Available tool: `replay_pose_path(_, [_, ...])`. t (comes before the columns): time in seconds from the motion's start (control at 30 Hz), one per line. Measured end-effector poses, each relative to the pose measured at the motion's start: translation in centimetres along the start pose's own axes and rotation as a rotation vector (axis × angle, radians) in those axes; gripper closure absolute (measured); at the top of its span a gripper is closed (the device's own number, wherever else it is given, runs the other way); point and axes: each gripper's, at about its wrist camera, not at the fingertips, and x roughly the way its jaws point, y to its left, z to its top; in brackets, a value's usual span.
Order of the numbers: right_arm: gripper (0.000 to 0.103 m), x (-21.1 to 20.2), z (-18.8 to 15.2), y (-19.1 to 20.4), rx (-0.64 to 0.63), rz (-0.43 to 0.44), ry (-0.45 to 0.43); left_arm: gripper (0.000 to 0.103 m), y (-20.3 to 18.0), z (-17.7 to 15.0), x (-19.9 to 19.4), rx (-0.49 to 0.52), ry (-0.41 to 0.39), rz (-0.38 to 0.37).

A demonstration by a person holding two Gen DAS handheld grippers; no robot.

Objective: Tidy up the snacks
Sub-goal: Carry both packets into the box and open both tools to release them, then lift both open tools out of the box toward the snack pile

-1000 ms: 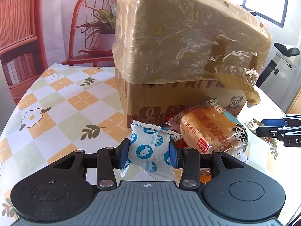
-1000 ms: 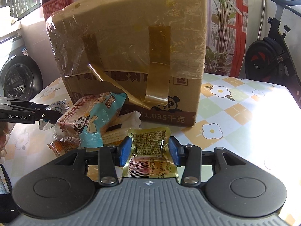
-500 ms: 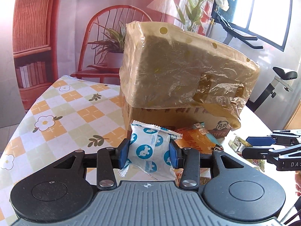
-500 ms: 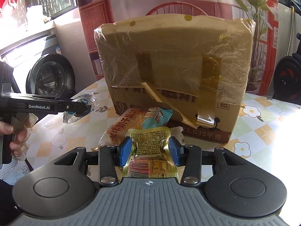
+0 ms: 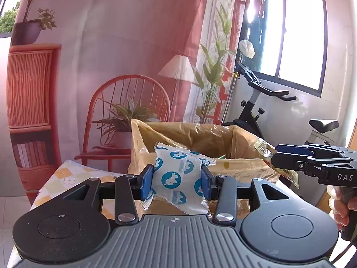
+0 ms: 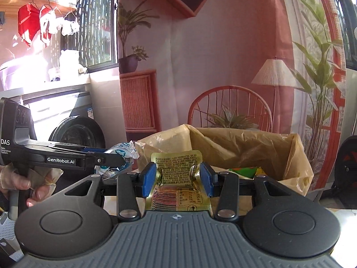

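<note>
The left tool (image 5: pixel 177 181) is clamping a white packet with blue dots (image 5: pixel 178 176) across its middle; the right tool (image 6: pixel 177 179) is pinching a gold foil sachet (image 6: pixel 178 178) the same way. Both are hanging just short of the open, plastic-lined cardboard box (image 5: pixel 245 167) at twelve o'clock. Both snacks are probably light, soft and crinkly, the foil likely slippery, so gripping mid-body across the width, clear of the sealed edges, is looking wise.
</note>
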Motion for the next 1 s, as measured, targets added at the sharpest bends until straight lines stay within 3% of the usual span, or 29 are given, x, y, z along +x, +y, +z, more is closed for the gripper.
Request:
replay_pose_path(0.1, [0.057, 1.8, 2.2, -1.8, -0.006, -0.052, -0.039, 0.057, -0.8, 2.6, 1.6, 0.018, -0.046, 0.003])
replay_pose_path(0.23, [0.057, 4.8, 3.1, -4.0, 0.002, -0.137, -0.026, 0.057, -1.8, 5.0, 5.0, 0.019, -0.049, 0.000])
replay_pose_path(0.43, [0.051, 7.5, 1.8, -6.4, 0.093, -0.218, 0.040, 0.055, -1.5, 5.4, 10.1, 0.002, 0.045, 0.006])
replay_pose_path(0.5, [0.045, 7.6, 1.4, -6.7, 0.114, -0.219, 0.056, 0.047, -1.1, 5.0, 10.8, -0.012, 0.069, 0.014])
replay_pose_path(0.6, [0.036, 6.7, 1.0, -6.1, 0.090, -0.209, 0.052, 0.040, -0.4, 4.7, 10.4, -0.018, 0.071, 0.016])
replay_pose_path(1.0, [0.036, 2.5, -0.3, -5.0, 0.250, -0.170, 0.059, 0.039, 2.7, 4.5, 4.8, -0.056, 0.176, 0.043])
